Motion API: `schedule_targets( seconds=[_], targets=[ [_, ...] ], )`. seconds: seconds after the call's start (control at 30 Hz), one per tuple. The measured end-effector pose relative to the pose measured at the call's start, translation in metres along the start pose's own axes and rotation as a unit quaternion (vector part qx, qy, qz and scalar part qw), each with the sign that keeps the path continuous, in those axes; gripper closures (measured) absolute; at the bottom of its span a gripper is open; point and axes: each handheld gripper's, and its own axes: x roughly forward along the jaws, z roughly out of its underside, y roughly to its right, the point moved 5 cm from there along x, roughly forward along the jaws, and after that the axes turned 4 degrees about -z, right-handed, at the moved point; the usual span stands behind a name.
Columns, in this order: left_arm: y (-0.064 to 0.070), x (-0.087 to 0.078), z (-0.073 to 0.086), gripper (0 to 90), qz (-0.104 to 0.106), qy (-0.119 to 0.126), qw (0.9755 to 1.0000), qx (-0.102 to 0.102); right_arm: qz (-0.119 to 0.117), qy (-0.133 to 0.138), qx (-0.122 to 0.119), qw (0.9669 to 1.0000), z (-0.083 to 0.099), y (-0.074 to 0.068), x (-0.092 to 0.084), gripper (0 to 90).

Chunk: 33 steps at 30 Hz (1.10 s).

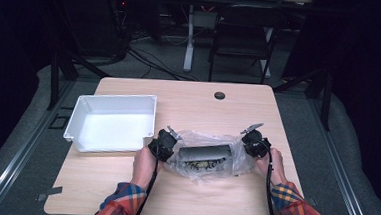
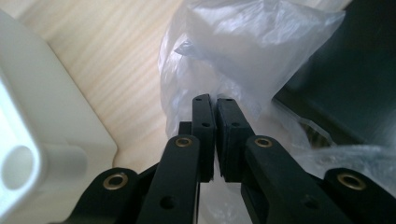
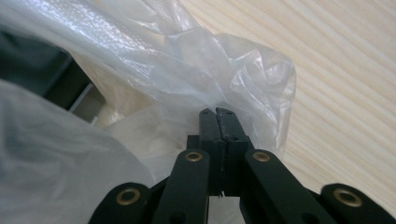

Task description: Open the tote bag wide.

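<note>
Nearest the person: two forearms in red-blue-yellow plaid sleeves [image 1: 292, 209] come in from the table's near edge, one hand on each tool.

Left gripper [image 1: 165, 145] sits at the left end of the crinkled clear plastic bag [image 1: 208, 156]. In the left gripper view its jaws are drawn together [image 2: 215, 103] with a fold of the film pinched between the pads. Right gripper [image 1: 255, 144] mirrors this at the bag's right end; in the right gripper view the jaws are closed tight [image 3: 217, 113] on a gathered edge of film.

Judgement: opposite ends are taken so the bag can be lifted or stretched evenly; a one-sided grip would let the load slide and the film tear.

Bag lies on the light wood-grain table [image 1: 123, 193], near the front, between the two grippers. Inside it: a flat dark grey rectangular box [image 1: 204, 152] and some darker, mixed items below it, too blurred to identify.

Just left of the bag: an empty white rectangular plastic bin [image 1: 111, 121], open side up, close beside the left gripper. Probably the destination, hence its placement within easy reach.

Farther off: a small round black grommet [image 1: 220, 95] near the table's far edge.
</note>
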Motion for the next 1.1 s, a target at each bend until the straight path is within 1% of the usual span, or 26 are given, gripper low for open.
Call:
schedule_targets(
  seconds=[0.03,0.07,0.13,0.17,0.2,0.23,0.3,0.33,0.4,0.43,0.47,0.53,0.63,0.7,0.77,0.8,0.83,0.87,0.93,0.97,1.0,1.03,1.1],
  targets=[
    [0.0,0.0,0.002,87.4,-0.003,-0.006,1.0,0.005,0.0,-0.009,-0.005,0.9999,0.001,0.001,-0.001,90.0],
    [0.0,0.0,0.004,87.7,-0.003,-0.009,0.9999,0.006,0.002,-0.01,-0.003,0.9999,0.003,0.002,-0.003,90.0],
    [-0.002,-0.001,0.009,87.8,-0.004,-0.019,0.9998,0.009,0.0,-0.024,-0.003,0.9997,0.007,0.005,-0.007,90.0],
    [-0.004,-0.002,0.011,88.0,-0.004,-0.018,0.9998,0.007,0.002,-0.024,-0.003,0.9997,0.009,0.006,-0.009,90.0],
    [-0.005,-0.003,0.014,88.1,-0.003,-0.024,0.9997,0.008,-0.003,-0.028,-0.001,0.9996,0.011,0.008,-0.011,90.0],
    [-0.006,-0.004,0.016,88.1,-0.001,-0.028,0.9996,0.009,-0.002,-0.028,0.0,0.9996,0.013,0.01,-0.013,90.0],
    [-0.008,-0.006,0.02,87.9,-0.002,-0.031,0.9995,0.01,-0.005,-0.032,0.004,0.9995,0.018,0.013,-0.016,90.0],
    [-0.009,-0.006,0.021,87.7,0.001,-0.032,0.9995,0.007,-0.007,-0.031,0.009,0.9995,0.019,0.014,-0.017,90.0],
    [-0.011,-0.007,0.022,86.6,-0.001,-0.035,0.9994,0.005,-0.02,-0.029,0.005,0.9994,0.019,0.013,-0.018,88.7],
    [-0.012,-0.008,0.022,84.8,-0.002,-0.033,0.9994,0.003,-0.027,-0.024,0.007,0.9993,0.018,0.011,-0.018,85.1],
    [-0.012,-0.009,0.021,81.9,0.002,-0.03,0.9996,0.001,-0.036,-0.02,0.011,0.9991,0.017,0.01,-0.02,81.5],
    [-0.013,-0.014,0.02,76.0,0.003,-0.025,0.9997,-0.003,-0.051,-0.004,0.013,0.9986,0.014,0.009,-0.026,75.9],
    [-0.014,-0.024,0.017,67.8,0.008,-0.011,0.9999,-0.008,-0.068,0.021,0.019,0.9973,0.011,0.007,-0.041,64.7],
    [-0.014,-0.03,0.015,59.8,0.011,-0.005,0.9999,-0.011,-0.081,0.044,0.024,0.9954,0.009,0.007,-0.053,54.2],
    [-0.014,-0.039,0.011,55.3,0.011,0.01,0.9998,-0.016,-0.089,0.058,0.026,0.994,0.007,0.007,-0.064,49.6],
    [-0.014,-0.042,0.009,51.8,0.012,0.016,0.9996,-0.018,-0.094,0.074,0.029,0.9924,0.006,0.006,-0.072,46.3],
    [-0.014,-0.045,0.008,49.4,0.014,0.022,0.9995,-0.02,-0.102,0.082,0.031,0.9909,0.005,0.005,-0.079,41.9],
    [-0.014,-0.049,0.005,48.3,0.017,0.029,0.9992,-0.021,-0.102,0.09,0.033,0.9902,0.005,0.004,-0.084,40.5],
    [-0.015,-0.054,0.0,45.2,0.02,0.042,0.9984,-0.03,-0.125,0.115,0.034,0.9849,0.004,-0.001,-0.098,36.2],
    [-0.016,-0.056,-0.003,43.6,0.019,0.051,0.998,-0.033,-0.133,0.122,0.031,0.9831,0.004,-0.005,-0.104,34.3],
    [-0.017,-0.059,-0.007,42.7,0.021,0.057,0.9975,-0.037,-0.148,0.125,0.028,0.9806,0.005,-0.01,-0.111,33.0],
    [-0.017,-0.06,-0.01,41.9,0.02,0.061,0.9972,-0.039,-0.173,0.131,0.021,0.9759,0.005,-0.018,-0.116,31.4],
    [-0.018,-0.06,-0.016,40.8,0.016,0.071,0.9963,-0.044,-0.197,0.13,0.009,0.9718,0.005,-0.031,-0.12,26.6]
  ],
)
